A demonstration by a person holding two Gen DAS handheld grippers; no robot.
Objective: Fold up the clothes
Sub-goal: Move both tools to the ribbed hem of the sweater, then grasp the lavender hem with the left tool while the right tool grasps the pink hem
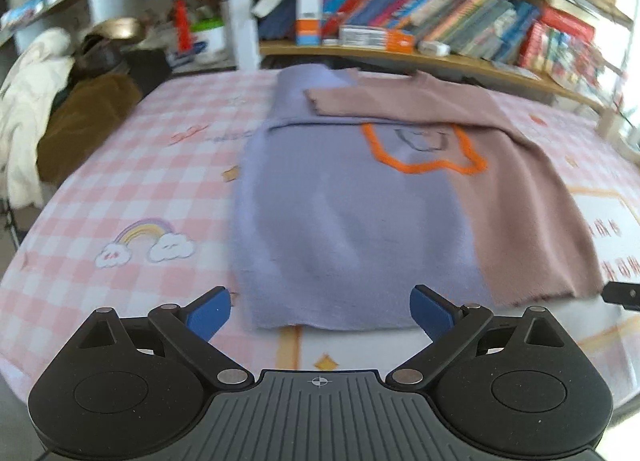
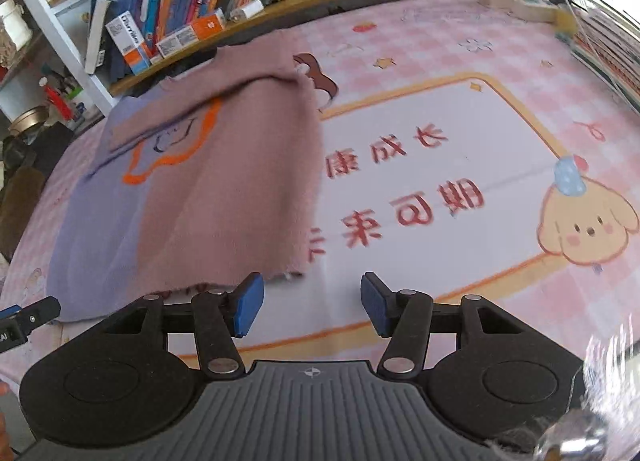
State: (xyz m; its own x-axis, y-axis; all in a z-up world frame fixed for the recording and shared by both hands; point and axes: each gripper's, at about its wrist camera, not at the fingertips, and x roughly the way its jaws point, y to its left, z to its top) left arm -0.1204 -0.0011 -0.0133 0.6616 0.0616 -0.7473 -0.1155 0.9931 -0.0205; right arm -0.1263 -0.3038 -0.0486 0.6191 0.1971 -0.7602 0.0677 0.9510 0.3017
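Two open grippers, sweater point(image 1: 340, 221), bookshelf point(image 1: 440, 17) behind

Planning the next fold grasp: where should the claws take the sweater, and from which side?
Take the near hem of the sweater, one corner per claw, coming in low from the near table edge. The hem lies flat and free, nearest both open claws: the left claw faces the lavender corner, the right claw sits beside the mauve folded-over corner. The far collar lies under the folded sleeve.

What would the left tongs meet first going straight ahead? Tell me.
The left tongs, open, point at the near hem of the purple sweater lying on the checked cloth; they would likely meet that hem first, though depth is uncertain.
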